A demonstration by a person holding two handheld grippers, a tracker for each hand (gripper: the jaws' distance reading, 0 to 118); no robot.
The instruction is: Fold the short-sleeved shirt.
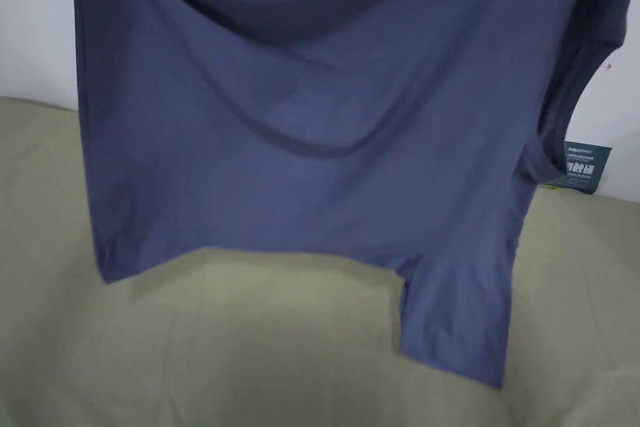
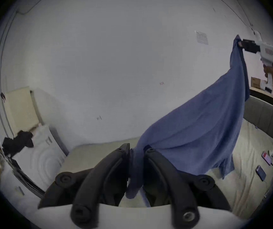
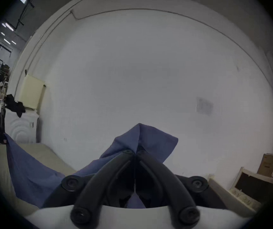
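Both grippers are raised high over the bed (image 1: 262, 347); the left gripper (image 2: 136, 150) and right gripper (image 3: 135, 152) each pinch the hanging blue shirt (image 1: 312, 134).

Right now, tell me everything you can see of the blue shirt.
The shirt is plain slate-blue, of thin soft cloth, with short sleeves. It hangs spread in the air above the beige bed, sagging in curved folds at the middle, one sleeve dangling lowest. The left gripper is shut on one bunched part, the right gripper on another. It does not seem to touch the bed.
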